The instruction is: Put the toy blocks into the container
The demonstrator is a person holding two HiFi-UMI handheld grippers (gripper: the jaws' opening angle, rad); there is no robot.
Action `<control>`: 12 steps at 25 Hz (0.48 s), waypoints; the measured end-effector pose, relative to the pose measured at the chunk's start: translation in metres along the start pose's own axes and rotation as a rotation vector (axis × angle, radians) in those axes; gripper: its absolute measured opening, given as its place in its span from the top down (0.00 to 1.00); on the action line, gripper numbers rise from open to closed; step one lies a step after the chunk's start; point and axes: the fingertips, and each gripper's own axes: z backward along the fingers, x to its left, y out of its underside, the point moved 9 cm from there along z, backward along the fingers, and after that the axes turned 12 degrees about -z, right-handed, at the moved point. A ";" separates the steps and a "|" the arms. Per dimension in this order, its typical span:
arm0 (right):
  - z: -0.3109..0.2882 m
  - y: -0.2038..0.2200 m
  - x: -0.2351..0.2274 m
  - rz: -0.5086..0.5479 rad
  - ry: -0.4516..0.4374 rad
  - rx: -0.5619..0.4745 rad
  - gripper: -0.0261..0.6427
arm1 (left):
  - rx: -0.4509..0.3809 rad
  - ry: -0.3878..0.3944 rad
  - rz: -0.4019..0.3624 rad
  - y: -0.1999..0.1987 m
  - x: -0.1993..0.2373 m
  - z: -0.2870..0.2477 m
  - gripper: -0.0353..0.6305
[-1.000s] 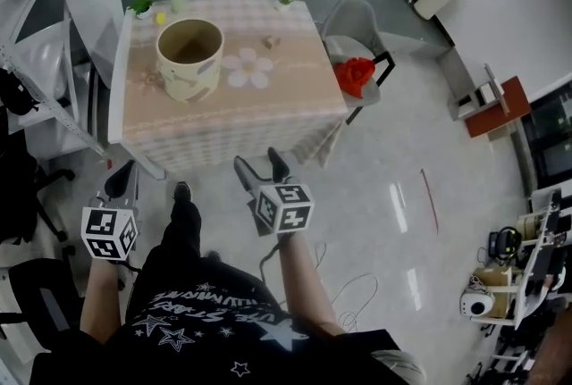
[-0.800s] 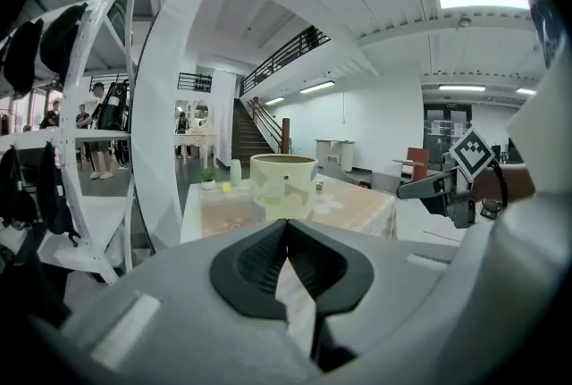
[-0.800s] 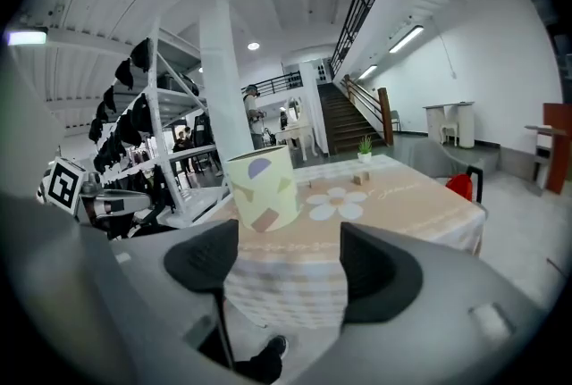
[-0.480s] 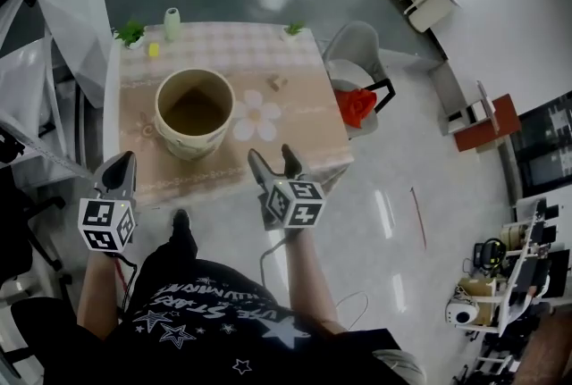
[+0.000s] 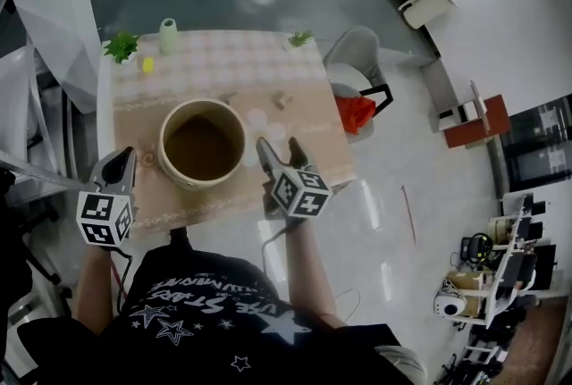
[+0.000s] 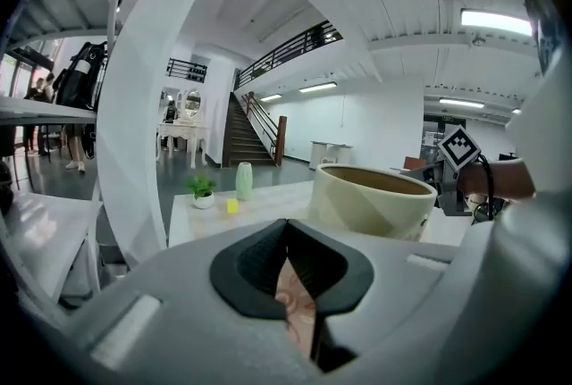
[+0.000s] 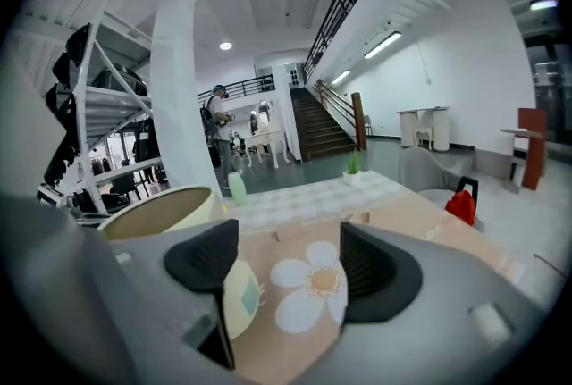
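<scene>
A cream round container (image 5: 202, 145) (image 6: 371, 200) (image 7: 161, 209) stands open and looks empty on the tan table (image 5: 304, 129). A small wooden block (image 5: 282, 101) (image 7: 357, 217) lies beyond it to the right, and a second small one (image 5: 228, 97) (image 7: 275, 236) sits by its far rim. A yellow block (image 5: 147, 65) (image 6: 231, 206) rests at the far left. My left gripper (image 5: 121, 158) (image 6: 286, 236) is shut on nothing, over the table's near left edge. My right gripper (image 5: 279, 147) (image 7: 290, 258) is open and empty, just right of the container over a flower print (image 7: 313, 283).
A green vase (image 5: 167, 36) (image 6: 244, 180) and two small potted plants (image 5: 120, 46) (image 5: 300, 38) stand along the table's far edge. A grey chair (image 5: 357, 53) with a red bag (image 5: 356, 112) (image 7: 461, 206) stands off the right side. White shelving (image 5: 36, 106) is at the left.
The person has stepped up to the table. Both grippers have moved forward from over the floor to the table's near edge. The right jaws now flank the flower print.
</scene>
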 end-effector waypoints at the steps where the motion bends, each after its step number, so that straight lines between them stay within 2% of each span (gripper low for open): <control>1: -0.004 -0.001 -0.001 -0.011 0.011 -0.003 0.44 | 0.001 0.008 -0.004 0.000 0.003 -0.005 0.93; 7: -0.025 -0.010 -0.011 -0.028 0.035 0.011 0.44 | 0.007 0.001 0.007 -0.003 0.017 -0.024 0.93; 12: -0.046 -0.018 -0.027 -0.013 0.021 0.040 0.45 | 0.056 -0.029 0.018 0.002 0.010 -0.032 0.93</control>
